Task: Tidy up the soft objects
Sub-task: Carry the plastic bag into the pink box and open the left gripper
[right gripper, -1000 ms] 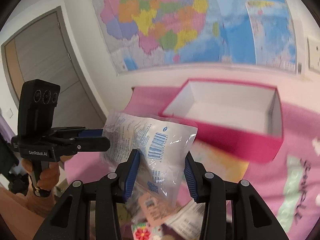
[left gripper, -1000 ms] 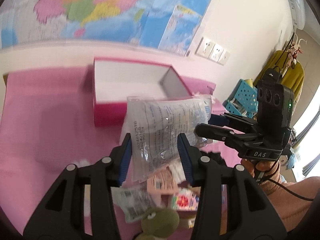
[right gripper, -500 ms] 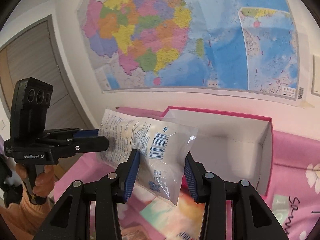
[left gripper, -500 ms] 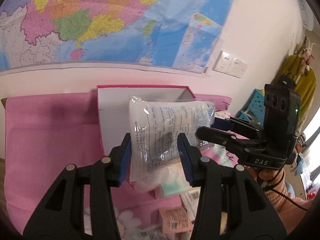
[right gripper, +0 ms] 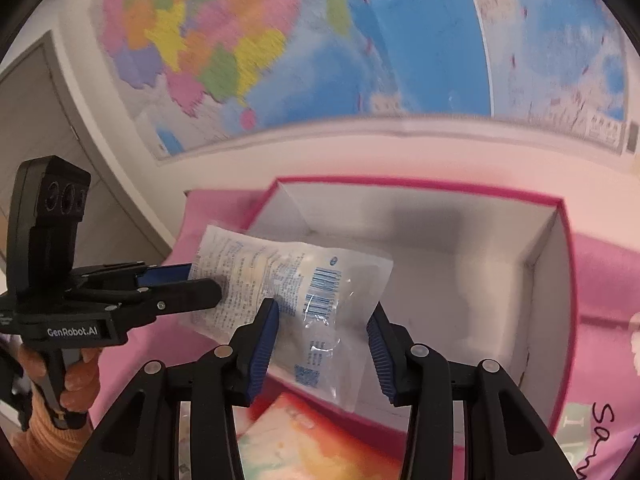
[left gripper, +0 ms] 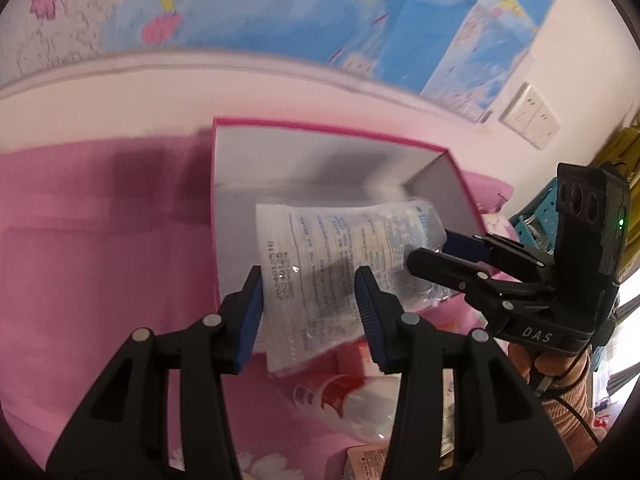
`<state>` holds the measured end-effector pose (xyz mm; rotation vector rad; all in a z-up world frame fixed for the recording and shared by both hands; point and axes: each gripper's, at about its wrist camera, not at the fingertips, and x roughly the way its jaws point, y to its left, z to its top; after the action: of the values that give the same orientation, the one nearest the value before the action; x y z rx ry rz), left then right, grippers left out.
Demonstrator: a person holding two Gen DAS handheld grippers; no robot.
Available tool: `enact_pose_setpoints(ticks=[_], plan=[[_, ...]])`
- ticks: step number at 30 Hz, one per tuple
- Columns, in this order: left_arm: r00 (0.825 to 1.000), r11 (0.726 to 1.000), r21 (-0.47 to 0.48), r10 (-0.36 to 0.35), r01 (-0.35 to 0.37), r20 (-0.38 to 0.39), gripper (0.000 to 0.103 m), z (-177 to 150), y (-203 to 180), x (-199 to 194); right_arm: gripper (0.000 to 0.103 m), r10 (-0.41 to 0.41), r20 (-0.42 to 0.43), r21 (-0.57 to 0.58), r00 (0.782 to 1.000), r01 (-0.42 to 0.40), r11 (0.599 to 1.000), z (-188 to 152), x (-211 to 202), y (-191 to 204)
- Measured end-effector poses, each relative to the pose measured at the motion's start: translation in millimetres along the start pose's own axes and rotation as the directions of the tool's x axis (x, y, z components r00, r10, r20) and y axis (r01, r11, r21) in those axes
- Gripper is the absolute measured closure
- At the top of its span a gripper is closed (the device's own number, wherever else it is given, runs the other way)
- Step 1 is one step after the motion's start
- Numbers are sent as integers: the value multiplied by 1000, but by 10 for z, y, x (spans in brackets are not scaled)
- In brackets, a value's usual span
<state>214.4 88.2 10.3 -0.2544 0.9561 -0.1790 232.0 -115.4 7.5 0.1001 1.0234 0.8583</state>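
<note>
One pink box [left gripper: 320,136] with a white inside sits in the middle of the frame, and one clear printed packet [left gripper: 340,264] hangs over it. Two black grippers are in the room: the left gripper [left gripper: 309,300] at the lower centre of its own view and the right gripper [right gripper: 320,336] likewise in its own. One map [right gripper: 320,40] fills the upper frame, with two white wall sockets [left gripper: 530,122] at the upper right. One pink cloth [left gripper: 100,240] covers the tabletop. The small wrapped items at the bottom edge are too blurred to count.
</note>
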Motion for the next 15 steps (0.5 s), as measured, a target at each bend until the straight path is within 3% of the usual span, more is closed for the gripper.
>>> enact_pose_setpoints(ticks=[4, 11, 15], plan=[[999, 999, -17, 32, -33, -20, 56, 26, 48, 96, 55, -29, -40, 33, 999, 30, 999, 29, 190, -98], [996, 997, -11, 72, -72, 45, 56, 20, 82, -20, 49, -113, -18, 12, 993, 114, 993, -35, 202, -124], [991, 996, 3, 93, -94, 93, 56, -64, 78, -170, 49, -90, -12, 2, 996, 90, 996, -117, 86, -103]])
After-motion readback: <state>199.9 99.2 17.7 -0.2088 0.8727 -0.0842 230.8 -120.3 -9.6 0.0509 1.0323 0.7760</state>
